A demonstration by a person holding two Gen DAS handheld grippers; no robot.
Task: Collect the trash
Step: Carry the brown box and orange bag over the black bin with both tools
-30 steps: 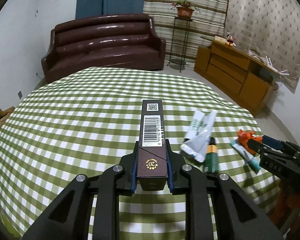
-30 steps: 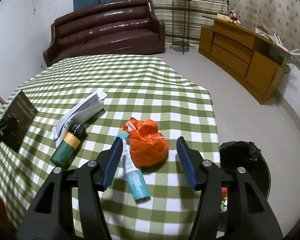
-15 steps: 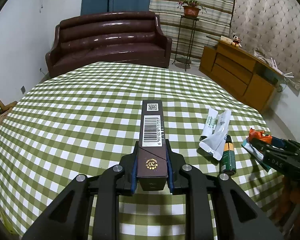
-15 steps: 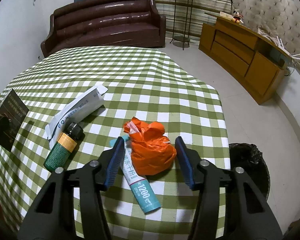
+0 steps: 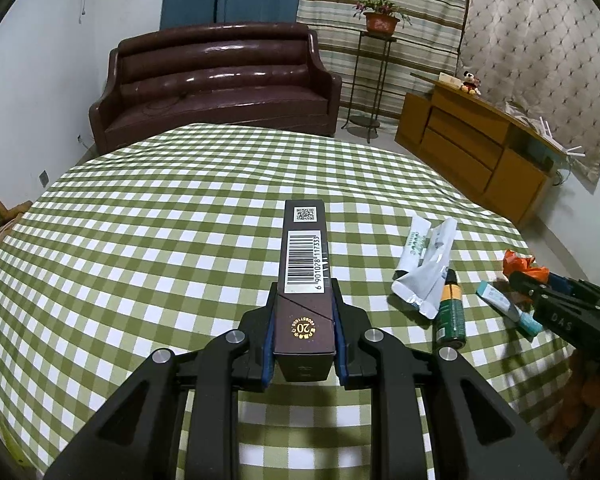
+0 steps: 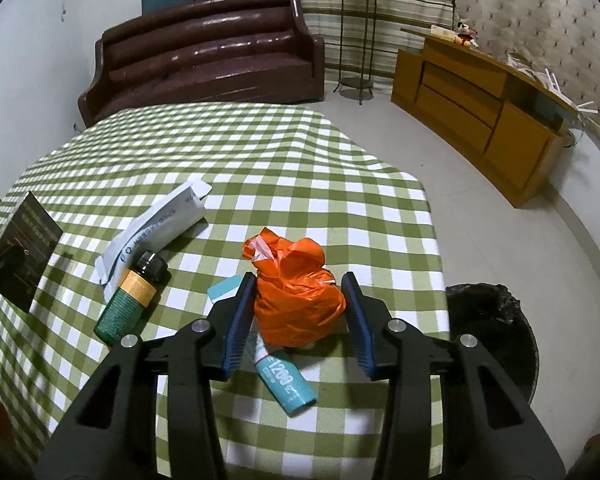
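Left gripper (image 5: 303, 334) clamped on dark carton (image 5: 305, 264) above the table, right gripper (image 6: 298, 316) spread around orange bag (image 6: 298, 304) near the edge; likely to pinch the teal tube (image 6: 285, 380) beneath too

Matt woven cloth w/ green-white checks covers the table (image 6: 300, 168). Brown box (image 5: 305, 280) looks like smooth card, slight sheen, white paper barcode label, gold foil seal. Left gripper (image 5: 304, 344): matt black plastic arms, bare metal screw heads, blue ribbed pads. Right gripper (image 6: 298, 320) same build. Orange bag (image 6: 298, 304): thin crinkled plastic, glossy. Green bottle (image 6: 130, 298): smooth, shiny, black cap. White tube (image 6: 160, 222) creased, semi-matt; teal tube (image 6: 286, 384) smooth plastic. Far off, sofa (image 5: 216, 80) glossy dark leather-look; cabinet (image 6: 484, 120) satin wood. Bin liner (image 6: 496, 328) black wrinkled plastic.
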